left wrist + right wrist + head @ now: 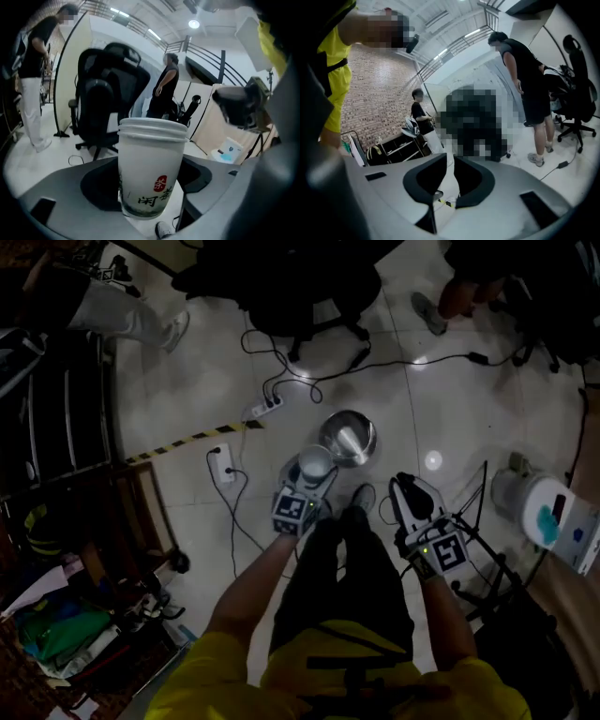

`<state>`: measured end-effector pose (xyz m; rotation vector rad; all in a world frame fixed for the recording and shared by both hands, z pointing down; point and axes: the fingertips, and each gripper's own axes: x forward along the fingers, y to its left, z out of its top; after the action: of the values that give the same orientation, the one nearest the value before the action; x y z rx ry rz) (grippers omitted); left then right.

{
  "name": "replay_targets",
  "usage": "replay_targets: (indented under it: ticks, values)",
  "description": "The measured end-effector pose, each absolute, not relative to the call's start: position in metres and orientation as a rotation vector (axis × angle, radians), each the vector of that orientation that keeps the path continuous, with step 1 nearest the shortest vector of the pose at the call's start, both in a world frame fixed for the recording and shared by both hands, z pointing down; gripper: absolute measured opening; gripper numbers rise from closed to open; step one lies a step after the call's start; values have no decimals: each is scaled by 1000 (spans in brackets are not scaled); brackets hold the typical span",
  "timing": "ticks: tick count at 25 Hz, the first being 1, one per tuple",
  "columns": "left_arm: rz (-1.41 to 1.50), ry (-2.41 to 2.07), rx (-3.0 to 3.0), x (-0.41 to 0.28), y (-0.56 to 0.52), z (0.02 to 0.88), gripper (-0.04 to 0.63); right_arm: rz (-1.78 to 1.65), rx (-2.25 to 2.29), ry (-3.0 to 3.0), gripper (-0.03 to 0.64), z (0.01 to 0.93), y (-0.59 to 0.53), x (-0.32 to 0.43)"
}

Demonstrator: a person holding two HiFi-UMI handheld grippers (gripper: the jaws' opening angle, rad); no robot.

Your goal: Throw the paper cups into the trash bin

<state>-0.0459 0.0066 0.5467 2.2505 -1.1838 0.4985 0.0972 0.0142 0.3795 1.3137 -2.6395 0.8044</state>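
Observation:
A white paper cup (316, 463) with a red seal and green print stands upright between the jaws of my left gripper (313, 476), which is shut on it. In the left gripper view the cup (150, 159) fills the middle, and its rim looks doubled. The round metal trash bin (348, 438) stands on the floor just beyond and to the right of the cup, its mouth open. My right gripper (411, 491) hangs to the right of the bin. Its jaws (446, 161) stand nearly together with nothing between them.
A power strip (266, 409) and cables lie on the tiles behind the bin, with yellow-black tape (197, 435) to the left. An office chair (291, 287) stands at the back, a white appliance (548, 517) and tripod legs (476, 512) at the right. People stand nearby.

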Motion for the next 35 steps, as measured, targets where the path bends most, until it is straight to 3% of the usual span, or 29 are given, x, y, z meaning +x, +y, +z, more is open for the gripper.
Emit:
replay_targets:
  ticks: [2, 8, 16, 19, 24, 27, 35]
  values:
    - [532, -1165, 2181, -33, -2, 636, 327, 820, 1307, -2611, 11, 433, 11, 99]
    - [756, -1087, 2085, 2, -15, 849, 328, 939, 1259, -2453, 12, 580, 24, 101]
    - [959, -1075, 1920, 3, -1, 928, 337, 1067, 1211, -2327, 37, 634, 63, 122]
    - [987, -1066, 1876, 1, 2, 933, 390, 1071, 1228, -2312, 37, 637, 60, 126]
    - [992, -1091, 1869, -4, 7, 937, 356, 1042, 1252, -2335, 37, 639, 46, 123]
    - [950, -1101, 1905, -6, 2, 912, 356, 1051, 1290, -2334, 86, 638, 34, 125]
    - [490, -1246, 2075, -39, 5, 702, 319, 993, 1369, -2380, 86, 586, 15, 116]
